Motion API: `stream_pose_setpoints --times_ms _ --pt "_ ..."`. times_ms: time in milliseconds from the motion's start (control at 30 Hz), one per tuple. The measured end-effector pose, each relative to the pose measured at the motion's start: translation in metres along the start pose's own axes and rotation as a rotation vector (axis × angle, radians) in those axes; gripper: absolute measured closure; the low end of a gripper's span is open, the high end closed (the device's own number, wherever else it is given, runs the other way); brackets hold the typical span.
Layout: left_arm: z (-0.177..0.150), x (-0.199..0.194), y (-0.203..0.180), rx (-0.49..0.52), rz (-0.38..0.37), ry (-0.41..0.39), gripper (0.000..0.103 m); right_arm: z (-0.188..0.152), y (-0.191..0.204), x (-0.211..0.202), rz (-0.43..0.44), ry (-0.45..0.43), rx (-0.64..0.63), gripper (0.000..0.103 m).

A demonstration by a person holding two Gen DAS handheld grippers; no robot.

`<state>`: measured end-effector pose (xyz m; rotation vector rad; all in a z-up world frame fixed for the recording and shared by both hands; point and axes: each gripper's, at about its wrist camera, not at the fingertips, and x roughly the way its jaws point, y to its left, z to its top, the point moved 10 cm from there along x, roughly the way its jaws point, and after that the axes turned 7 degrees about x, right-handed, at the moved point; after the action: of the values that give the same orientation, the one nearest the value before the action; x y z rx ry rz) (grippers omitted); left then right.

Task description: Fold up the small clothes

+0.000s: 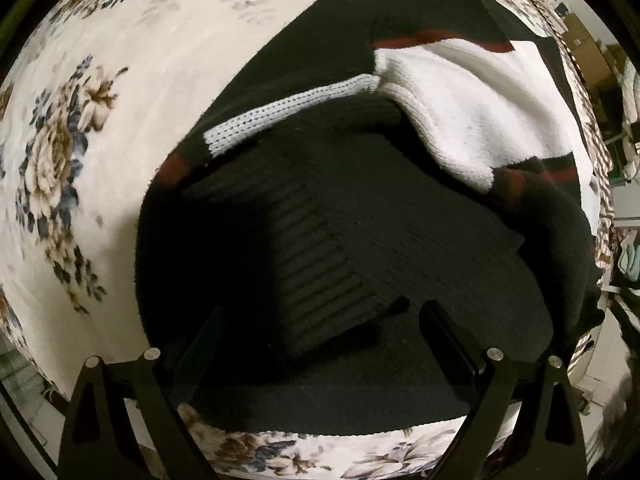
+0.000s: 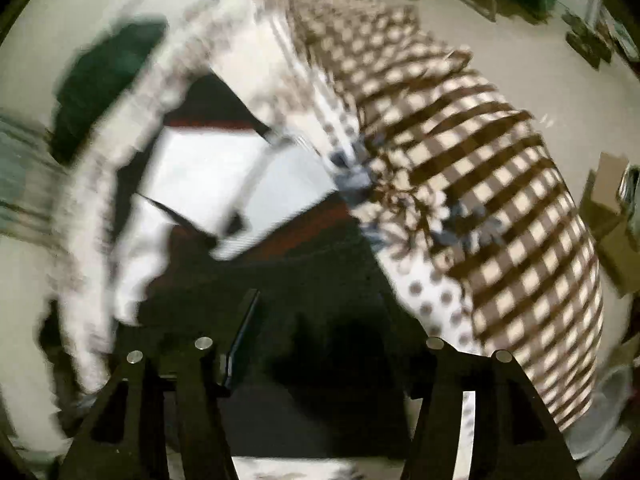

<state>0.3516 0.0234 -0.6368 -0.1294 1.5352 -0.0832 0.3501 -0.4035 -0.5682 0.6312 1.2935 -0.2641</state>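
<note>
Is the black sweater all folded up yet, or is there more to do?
Partly. The black sweater lies on the flowery bedspread with a ribbed sleeve already folded across its middle. Nothing is being held: the left hand-held gripper stands open above it, and the right hand-held gripper is open too. The white part still sticks out, so more folding probably remains.

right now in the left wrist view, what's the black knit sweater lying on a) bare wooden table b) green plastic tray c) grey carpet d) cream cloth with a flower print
d: the black knit sweater with white and dark red bands lies on a cream flower-print cloth that shows around its edges.
</note>
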Motion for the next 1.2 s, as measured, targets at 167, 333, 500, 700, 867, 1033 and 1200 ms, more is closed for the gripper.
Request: stream_pose_setpoints --times_ms 167,333,500,700,867,1033,1200 --pt "-0.003 -0.012 -0.011 -0.002 0.004 -0.011 0.005 0.002 -0.015 0.055 -0.17 0.066 -0.047 0.094" --pt "-0.003 -0.017 -0.008 -0.018 -0.003 -0.029 0.005 -0.014 0.046 -0.005 -0.134 -0.174 -0.356 0.097" --pt "-0.007 -0.021 -0.002 -0.051 -0.021 -0.028 0.005 -0.144 0.11 -0.055 -0.124 -0.261 -1.094 0.097" --pt "-0.019 -0.02 -0.001 -0.063 -0.034 -0.021 0.005 -0.249 0.064 -0.022 -0.071 0.156 -1.241 0.094" --pt "-0.025 -0.023 -0.002 -0.038 -0.011 -0.03 0.005 -0.188 0.066 -0.048 0.214 0.262 -0.676 0.054" --pt "-0.029 -0.019 -0.003 -0.049 -0.005 -0.031 0.005 -0.085 0.057 -0.02 0.189 0.109 -0.318 0.049" --pt "-0.03 -0.018 -0.01 -0.022 0.004 -0.04 0.005 -0.032 0.062 0.068 0.16 0.152 -0.171 0.049"
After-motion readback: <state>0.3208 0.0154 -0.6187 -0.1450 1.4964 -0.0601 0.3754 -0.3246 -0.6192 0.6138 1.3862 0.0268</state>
